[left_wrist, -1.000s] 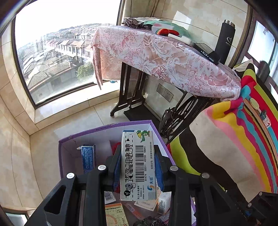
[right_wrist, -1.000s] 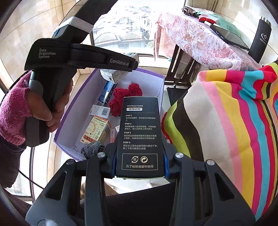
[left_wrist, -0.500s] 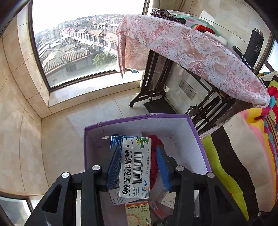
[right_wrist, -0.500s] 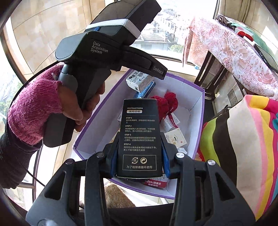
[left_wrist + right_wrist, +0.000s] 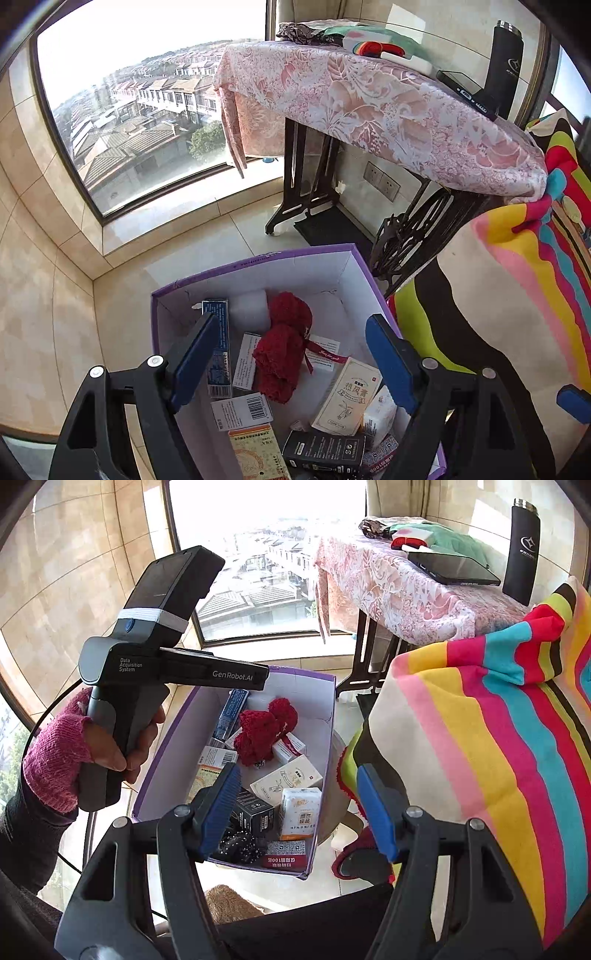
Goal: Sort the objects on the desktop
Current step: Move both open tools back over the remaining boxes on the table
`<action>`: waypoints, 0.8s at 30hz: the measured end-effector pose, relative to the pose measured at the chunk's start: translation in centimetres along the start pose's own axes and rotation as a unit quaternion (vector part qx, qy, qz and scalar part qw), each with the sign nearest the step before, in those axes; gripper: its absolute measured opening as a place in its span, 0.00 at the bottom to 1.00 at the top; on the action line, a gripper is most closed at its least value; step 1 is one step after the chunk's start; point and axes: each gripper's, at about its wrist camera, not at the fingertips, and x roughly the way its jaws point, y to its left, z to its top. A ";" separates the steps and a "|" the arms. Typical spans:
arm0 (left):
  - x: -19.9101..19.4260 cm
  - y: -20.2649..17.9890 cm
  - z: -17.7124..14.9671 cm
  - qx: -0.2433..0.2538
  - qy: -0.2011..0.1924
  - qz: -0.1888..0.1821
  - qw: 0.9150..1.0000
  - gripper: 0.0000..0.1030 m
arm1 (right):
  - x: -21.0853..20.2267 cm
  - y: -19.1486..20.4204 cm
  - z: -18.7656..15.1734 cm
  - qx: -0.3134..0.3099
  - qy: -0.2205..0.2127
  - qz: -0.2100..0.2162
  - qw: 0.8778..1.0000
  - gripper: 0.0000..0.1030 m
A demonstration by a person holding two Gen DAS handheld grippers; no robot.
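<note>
A purple-rimmed white box stands on the floor, holding several small cartons and a red knitted piece. My left gripper hangs over it, its jaws opening with nothing between them. In the right wrist view my right gripper is above the near end of the same box; its jaws are also opening and empty. A black carton lies in the box just below them, also seen as the black carton. A hand in a pink fingerless glove holds the left gripper's handle.
A striped cloth covers furniture right of the box. Behind stands a table under a pink floral cloth, with a black flask, a tablet and folded cloths. A large window fills the far wall.
Both grippers have opened. The white barcoded carton has left the left jaws and the black carton has left the right jaws; the black one now lies in the purple box.
</note>
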 end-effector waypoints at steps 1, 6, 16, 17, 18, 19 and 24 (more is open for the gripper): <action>-0.5 -1.3 0.2 0.012 -0.006 -0.011 1.000 0.79 | -0.7 -1.3 -0.2 0.011 -0.005 -0.016 1.000 0.70; -2.8 -9.4 1.2 0.088 -0.030 -0.090 0.992 0.80 | -5.3 -10.0 -2.4 0.108 -0.022 -0.102 0.989 0.73; -3.8 -30.5 2.8 0.258 -0.055 -0.190 0.946 0.81 | -12.3 -29.8 -7.5 0.227 -0.019 -0.258 0.939 0.74; -3.4 -32.7 2.7 0.271 -0.056 -0.192 0.942 0.81 | -12.6 -32.0 -7.9 0.229 -0.014 -0.269 0.935 0.74; -3.0 -34.8 2.7 0.280 -0.054 -0.200 0.937 0.81 | -12.8 -34.1 -8.2 0.232 -0.010 -0.276 0.933 0.74; -2.5 -36.9 2.7 0.287 -0.049 -0.211 0.933 0.81 | -12.9 -36.3 -8.4 0.236 -0.007 -0.279 0.931 0.74; -0.6 -46.2 1.8 0.322 -0.017 -0.261 0.910 0.81 | -12.8 -45.2 -8.9 0.227 0.016 -0.297 0.927 0.74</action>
